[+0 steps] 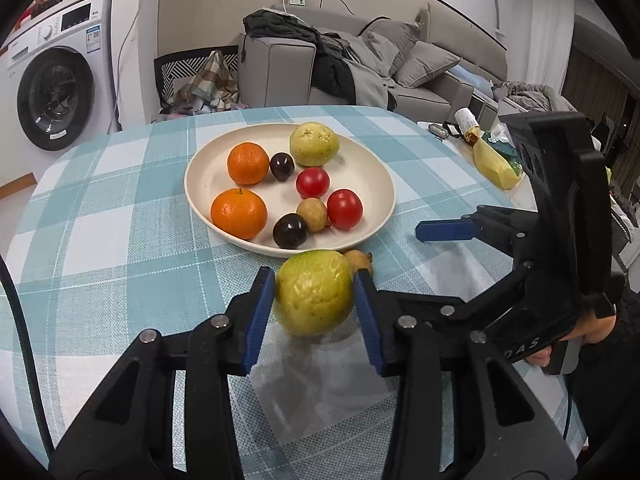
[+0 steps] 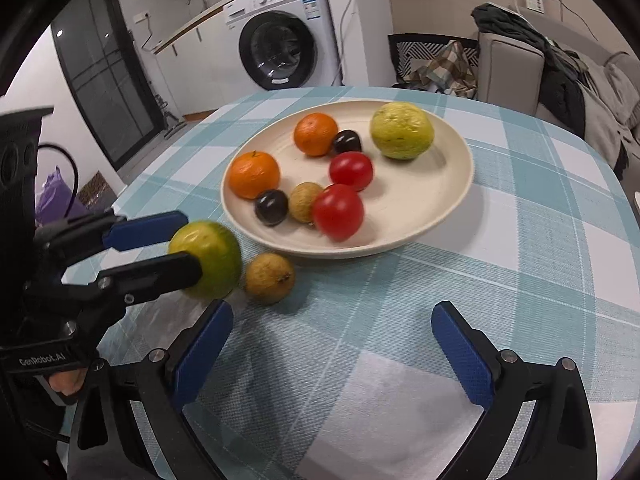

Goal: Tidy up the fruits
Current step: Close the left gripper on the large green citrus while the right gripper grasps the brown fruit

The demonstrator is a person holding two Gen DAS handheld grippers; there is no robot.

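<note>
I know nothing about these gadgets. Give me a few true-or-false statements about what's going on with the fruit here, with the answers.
1. The left gripper is clamped on a green guava. True.
2. The right gripper is holding a tomato. False: its fingers are spread apart with nothing between them.
3. Two oranges lie on the cream plate. True: one orange near the rim, another orange behind it.
4. The small brown fruit sits on the plate. False: it rests on the checked tablecloth, just outside the rim.
5. The plate holds no guava. False: a yellow-green guava on the plate lies at its far side.
</note>
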